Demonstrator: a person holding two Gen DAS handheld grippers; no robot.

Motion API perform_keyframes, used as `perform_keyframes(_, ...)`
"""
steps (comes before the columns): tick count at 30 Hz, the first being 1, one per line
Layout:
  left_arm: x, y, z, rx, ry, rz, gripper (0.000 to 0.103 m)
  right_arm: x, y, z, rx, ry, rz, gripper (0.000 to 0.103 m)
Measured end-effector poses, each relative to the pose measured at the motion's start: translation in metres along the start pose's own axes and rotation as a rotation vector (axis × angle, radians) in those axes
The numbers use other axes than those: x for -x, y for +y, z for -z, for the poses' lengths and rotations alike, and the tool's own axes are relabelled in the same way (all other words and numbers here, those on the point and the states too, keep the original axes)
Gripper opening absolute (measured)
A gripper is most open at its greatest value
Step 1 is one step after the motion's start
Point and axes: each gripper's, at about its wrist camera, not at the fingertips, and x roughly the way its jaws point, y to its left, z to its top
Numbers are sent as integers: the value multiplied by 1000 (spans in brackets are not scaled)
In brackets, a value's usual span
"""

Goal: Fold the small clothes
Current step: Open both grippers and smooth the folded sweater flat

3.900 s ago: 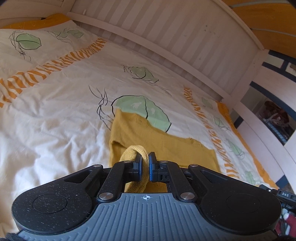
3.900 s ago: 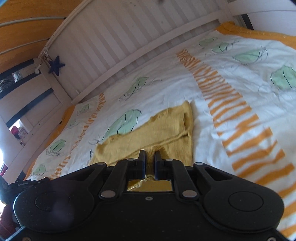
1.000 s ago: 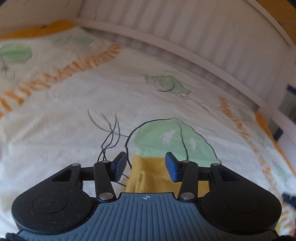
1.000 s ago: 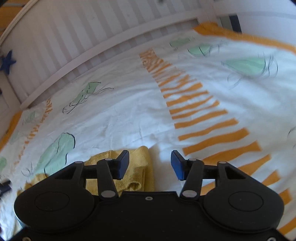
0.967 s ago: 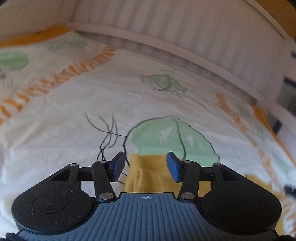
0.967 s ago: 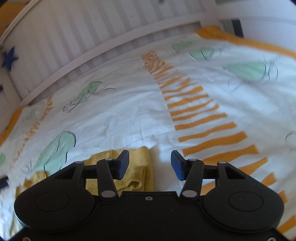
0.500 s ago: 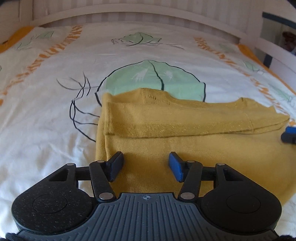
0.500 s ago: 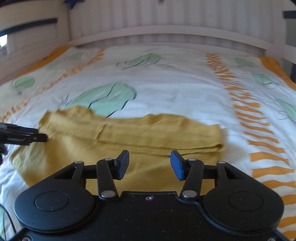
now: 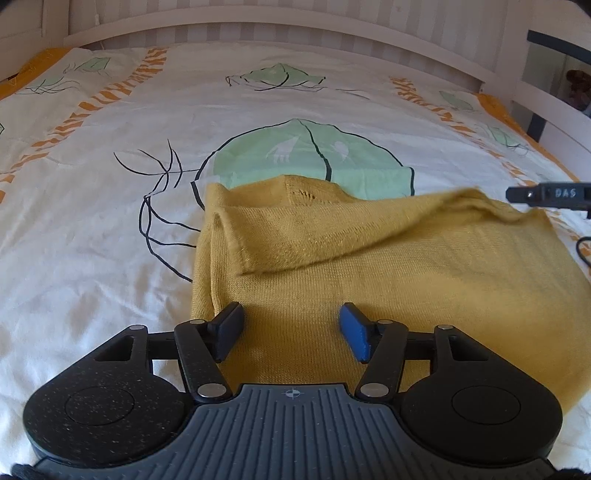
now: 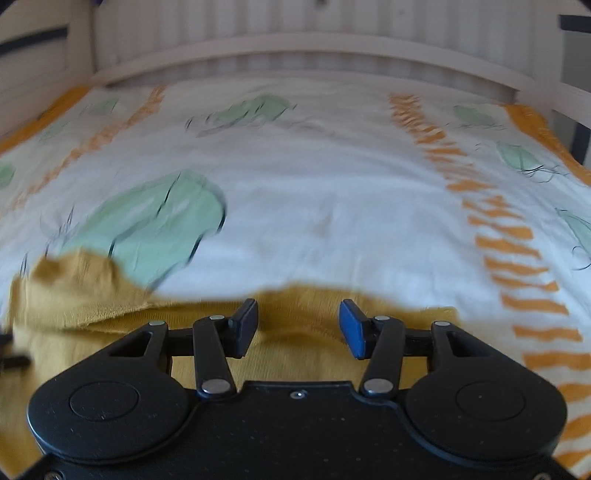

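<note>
Two black handheld grippers, left [image 9: 291,330] and right [image 10: 298,325], hover with jaws spread and empty over a mustard-yellow knitted garment [image 9: 388,258] lying folded on a white duvet printed with green leaves and orange stripes [image 9: 92,229], below a white slatted bed rail [image 9: 295,27]. Motion blur smears the right wrist view; the garment's near edge is hidden behind both grippers.

Matt knitted cloth sweater [image 9: 388,266]
</note>
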Motion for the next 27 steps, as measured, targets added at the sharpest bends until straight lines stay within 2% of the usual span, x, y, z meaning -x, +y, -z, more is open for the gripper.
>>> perform_keyframes(5, -3, 1, -16, -14, 20, -3, 57, 33, 0, 14, 32, -32, -59, 57)
perform_keyframes(10, -21, 3, -36, -21, 25, -31, 57, 41, 2, 35, 99, 14, -75, 57)
perform_keyframes(14, -39, 17, -53, 49, 24, -62, 57, 34, -8, 51, 95, 53, -34, 57)
perform_keyframes(18, -50, 36, -67, 134, 18, -119, 57, 31, -21, 57, 30, 41, -40, 58)
perform_keyframes(21, -41, 44, -69, 182, -7, -149, 57, 32, -19, 60, 31, 28, -36, 59)
perform_keyframes(23, -27, 43, -65, 186, -29, -133, 57, 33, -19, 62, 32, 21, -37, 59)
perform_keyframes(27, 0, 27, -52, 107, -48, -101, 58, 35, -19, 62, 20, 16, -36, 59)
